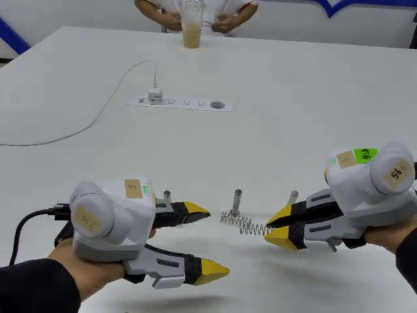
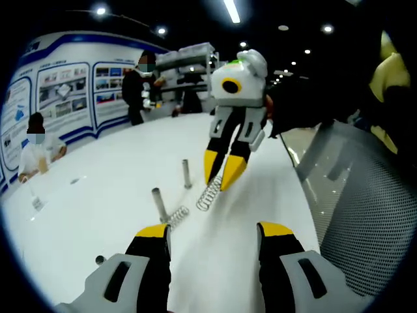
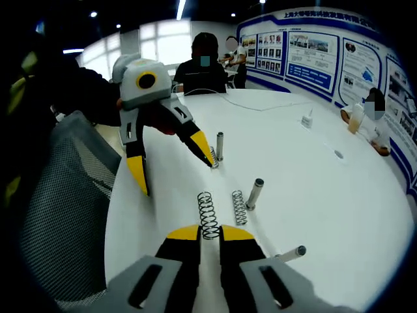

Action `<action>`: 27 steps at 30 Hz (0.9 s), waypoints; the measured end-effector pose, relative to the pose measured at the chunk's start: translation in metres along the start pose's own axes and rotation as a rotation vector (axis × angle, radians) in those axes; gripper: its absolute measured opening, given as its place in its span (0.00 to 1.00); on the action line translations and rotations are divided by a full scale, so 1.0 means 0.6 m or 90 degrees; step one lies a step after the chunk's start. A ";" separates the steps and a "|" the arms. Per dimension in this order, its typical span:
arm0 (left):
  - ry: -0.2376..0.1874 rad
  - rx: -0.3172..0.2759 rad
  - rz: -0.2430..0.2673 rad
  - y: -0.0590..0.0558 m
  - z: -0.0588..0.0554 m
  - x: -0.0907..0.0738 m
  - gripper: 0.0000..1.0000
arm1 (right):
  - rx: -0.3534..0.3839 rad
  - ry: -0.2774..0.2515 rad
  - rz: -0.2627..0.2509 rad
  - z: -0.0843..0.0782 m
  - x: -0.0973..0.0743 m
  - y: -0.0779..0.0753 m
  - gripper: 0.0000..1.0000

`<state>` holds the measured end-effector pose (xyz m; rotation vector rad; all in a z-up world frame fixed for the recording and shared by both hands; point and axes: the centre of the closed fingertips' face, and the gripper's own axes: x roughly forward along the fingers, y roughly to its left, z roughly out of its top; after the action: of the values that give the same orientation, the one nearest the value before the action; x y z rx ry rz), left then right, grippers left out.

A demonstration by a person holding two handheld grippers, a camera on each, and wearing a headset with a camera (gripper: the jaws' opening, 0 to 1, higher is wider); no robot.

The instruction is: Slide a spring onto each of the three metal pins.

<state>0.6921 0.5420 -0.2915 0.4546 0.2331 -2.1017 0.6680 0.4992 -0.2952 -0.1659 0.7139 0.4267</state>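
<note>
**Tongs.** The right tongs (image 3: 208,231) have their jaws drawn almost together on one end of a spring (image 3: 208,214). The rest of the coil juts out past the tips, low over the worktop (image 1: 293,117). The left tongs (image 1: 205,238) stand wide apart with nothing between the jaws.

**Pins.** Three stand on the worktop: a middle pin (image 1: 236,201), a right pin (image 1: 292,197), and a left pin (image 1: 167,194) partly behind the left tongs. No spring can be seen seated over any of them. A second spring (image 3: 239,207) lies flat just beside the foot of the middle pin. There may be a coil by the left pin, but it is too small to confirm.

**Handling, as judged.** The spring is light, thin-wired and open-coiled. It should bend sideways readily, squash under a hard pinch, and could flick out of smooth tips. The best hold is across the last few turns at one end with light pressure, leaving the far end open to meet a pin top. The present grip agrees with this.

**Containers.** One clear cup (image 1: 191,26) holding a pale brown drink stands at the far edge, before a seated person and well apart from the work.
</note>
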 end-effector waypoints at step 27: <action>-0.007 0.075 -0.029 -0.021 0.011 0.019 0.22 | -0.043 0.018 0.055 0.028 0.012 0.046 0.12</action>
<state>0.6746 0.5376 -0.2903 0.5121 0.1155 -2.1689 0.6714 0.5313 -0.2875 -0.2061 0.7372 0.5322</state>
